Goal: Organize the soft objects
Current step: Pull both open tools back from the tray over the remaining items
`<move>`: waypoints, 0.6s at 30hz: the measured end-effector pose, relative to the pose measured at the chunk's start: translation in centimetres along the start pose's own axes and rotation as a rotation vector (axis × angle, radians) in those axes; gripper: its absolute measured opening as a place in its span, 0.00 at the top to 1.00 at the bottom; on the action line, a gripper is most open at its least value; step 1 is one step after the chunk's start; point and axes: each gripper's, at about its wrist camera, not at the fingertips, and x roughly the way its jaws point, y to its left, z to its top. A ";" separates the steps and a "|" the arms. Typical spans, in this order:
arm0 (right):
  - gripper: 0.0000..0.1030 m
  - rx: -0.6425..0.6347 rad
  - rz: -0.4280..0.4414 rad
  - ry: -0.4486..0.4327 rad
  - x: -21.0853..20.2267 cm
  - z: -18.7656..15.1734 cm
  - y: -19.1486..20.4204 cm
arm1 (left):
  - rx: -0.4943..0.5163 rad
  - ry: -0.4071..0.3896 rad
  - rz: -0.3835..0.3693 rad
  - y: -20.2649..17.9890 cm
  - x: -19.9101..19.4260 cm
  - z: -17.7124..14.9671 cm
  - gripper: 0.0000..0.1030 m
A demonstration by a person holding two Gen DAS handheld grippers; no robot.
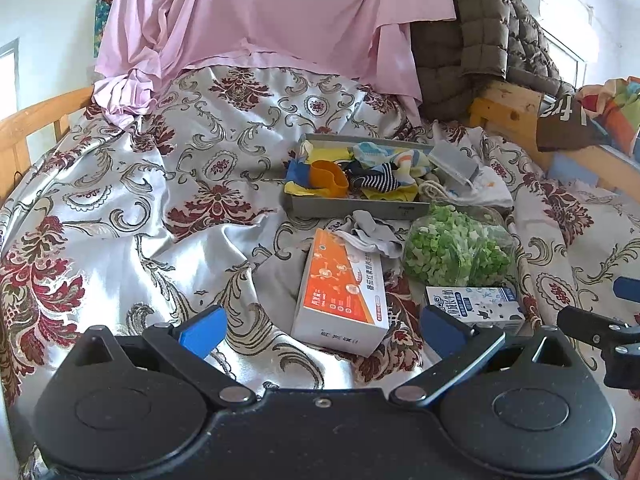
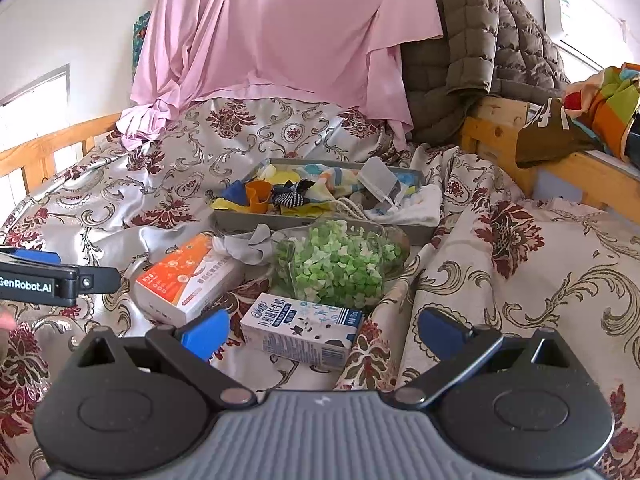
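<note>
A grey tray on the bed holds several soft pieces: yellow and blue cloths, a striped sock, a patterned cloth and an orange cup. A grey sock lies in front of the tray, partly on an orange-white box. A clear bag of green pieces and a milk carton lie beside them. My left gripper is open and empty before the box. My right gripper is open and empty over the carton.
A pink sheet and a brown quilted jacket hang at the back. Wooden bed rails stand at the left and right. A white drawstring pouch lies at the tray's right end.
</note>
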 end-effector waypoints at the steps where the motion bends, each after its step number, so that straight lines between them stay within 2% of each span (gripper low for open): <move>1: 0.00 0.004 0.002 -0.001 0.0 0.0 -0.1 | 0.002 -0.001 0.003 -0.1 0.1 0.0 0.01; 13: 0.00 0.050 0.032 0.014 0.7 0.6 -1.0 | 0.072 -0.008 -0.001 -1.2 1.4 0.4 0.01; 18: 0.00 0.000 0.062 0.013 2.2 2.5 -0.9 | 0.063 -0.013 -0.029 -0.7 2.7 1.8 0.01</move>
